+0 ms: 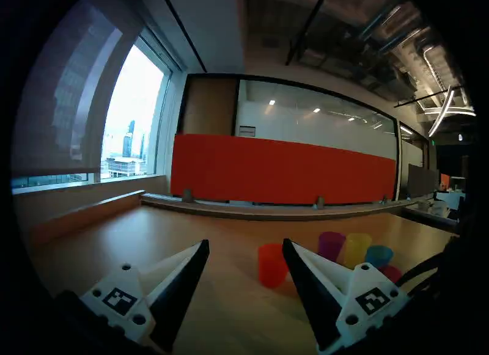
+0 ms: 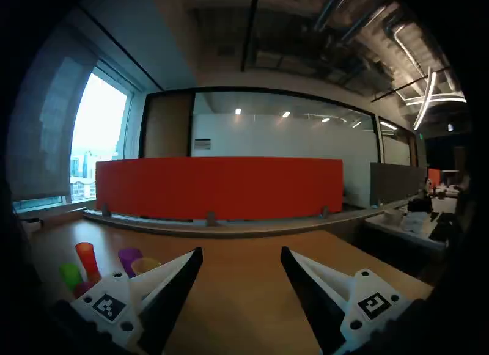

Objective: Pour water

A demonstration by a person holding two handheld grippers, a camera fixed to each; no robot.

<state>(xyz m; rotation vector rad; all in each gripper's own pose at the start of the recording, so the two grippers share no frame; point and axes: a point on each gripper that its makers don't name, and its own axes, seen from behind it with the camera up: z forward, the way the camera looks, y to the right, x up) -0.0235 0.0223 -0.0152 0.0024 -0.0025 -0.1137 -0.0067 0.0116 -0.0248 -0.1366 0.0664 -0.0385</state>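
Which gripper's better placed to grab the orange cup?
Left. The left gripper is open with the orange cup just ahead, near its gap. For the open right gripper, that cup sits far off-axis left.

Left claw (image 1: 246,252) fingers spread wide and level, gripping nothing, right claw (image 2: 241,258) likewise spread, empty

Both cams low over desk (image 1: 202,233), facing partition (image 1: 281,172).
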